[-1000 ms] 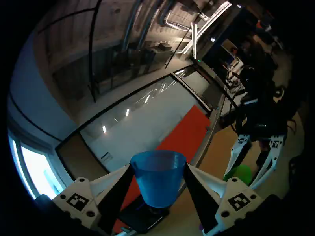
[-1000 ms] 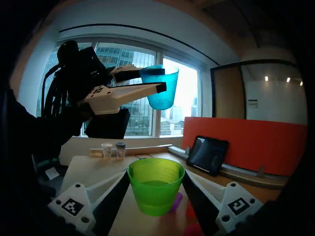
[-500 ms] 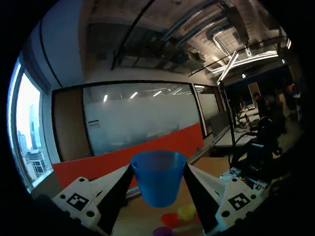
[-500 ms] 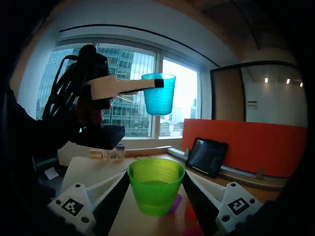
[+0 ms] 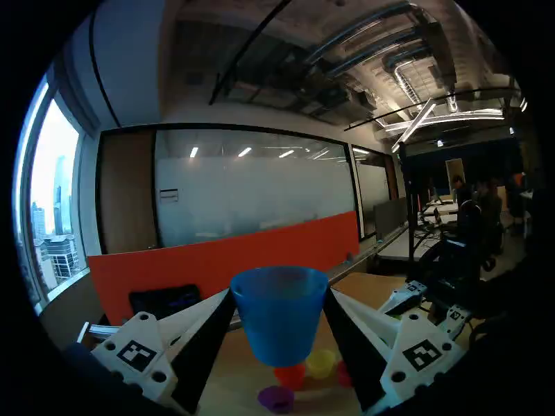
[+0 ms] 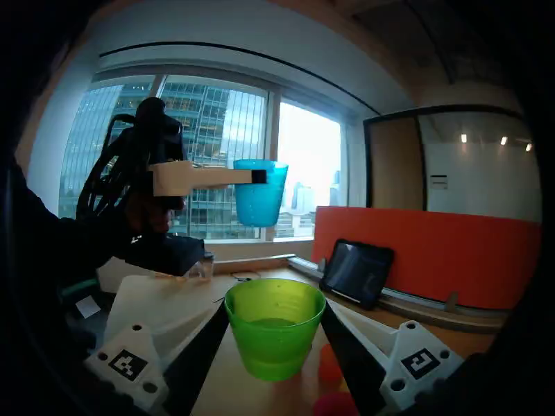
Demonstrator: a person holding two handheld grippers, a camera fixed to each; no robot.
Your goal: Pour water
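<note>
The left gripper (image 5: 277, 306) is clenched on a translucent blue plastic cup (image 5: 279, 326), both fingers pressing its sides, and holds it upright high above the pale wooden desk (image 5: 239, 378). The right gripper (image 6: 274, 313) grasps a translucent green plastic cup (image 6: 275, 343) the same way, upright and low over the desk, with some water (image 6: 272, 323) in it. I can make out no water line in the blue cup, so the pour looks done. What seems left is lowering both cups onto the desk, near the small coloured cups (image 5: 290, 374) standing there.
</note>
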